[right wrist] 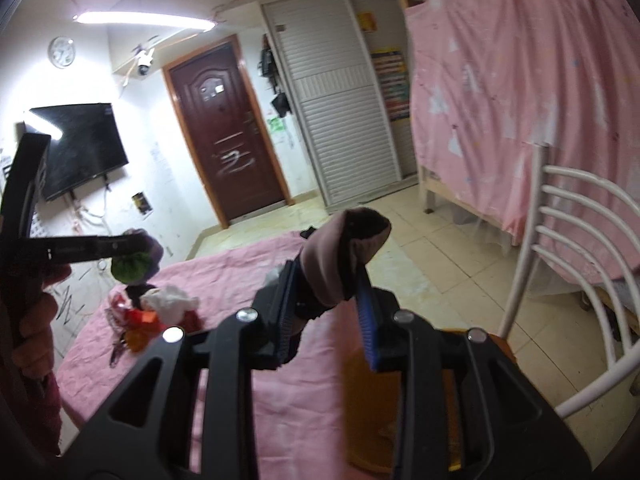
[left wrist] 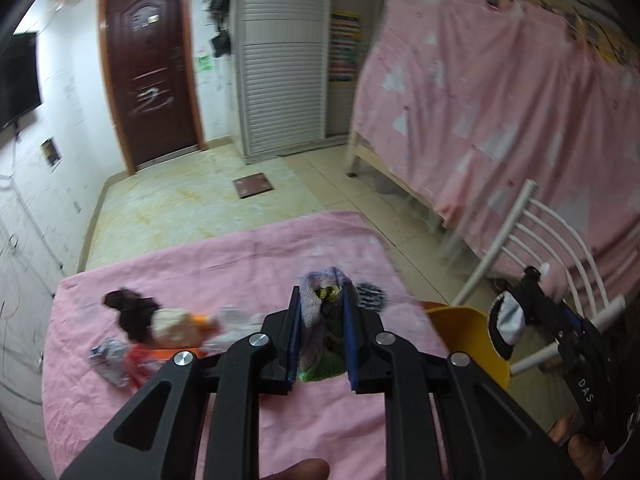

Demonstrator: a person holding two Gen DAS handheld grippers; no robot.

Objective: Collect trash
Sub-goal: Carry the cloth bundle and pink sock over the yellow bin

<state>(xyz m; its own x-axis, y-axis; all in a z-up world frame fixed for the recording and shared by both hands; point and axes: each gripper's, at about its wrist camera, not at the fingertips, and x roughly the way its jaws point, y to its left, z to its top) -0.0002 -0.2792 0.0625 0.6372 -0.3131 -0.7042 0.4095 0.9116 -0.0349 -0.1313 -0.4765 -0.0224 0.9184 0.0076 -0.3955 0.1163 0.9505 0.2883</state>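
Observation:
My left gripper (left wrist: 324, 300) is shut on a lilac and green cloth bundle (left wrist: 320, 320), held above the pink-covered table (left wrist: 240, 264). It shows from the side in the right wrist view (right wrist: 132, 258). My right gripper (right wrist: 332, 276) is shut on a pink and dark sock-like piece (right wrist: 340, 252), held over the table's right edge; it also shows at the right of the left wrist view (left wrist: 508, 320). A pile of trash (left wrist: 160, 328) with white paper, red and orange wrappers and a dark scrap lies on the table's left side, and in the right wrist view (right wrist: 152, 312).
A yellow bin (left wrist: 468, 332) stands just right of the table, below my right gripper (right wrist: 360, 400). A white chair (right wrist: 580, 280) stands at the right. A bed draped in pink cloth (left wrist: 500, 120), a brown door (left wrist: 148, 80) and a white wardrobe (left wrist: 284, 64) lie beyond.

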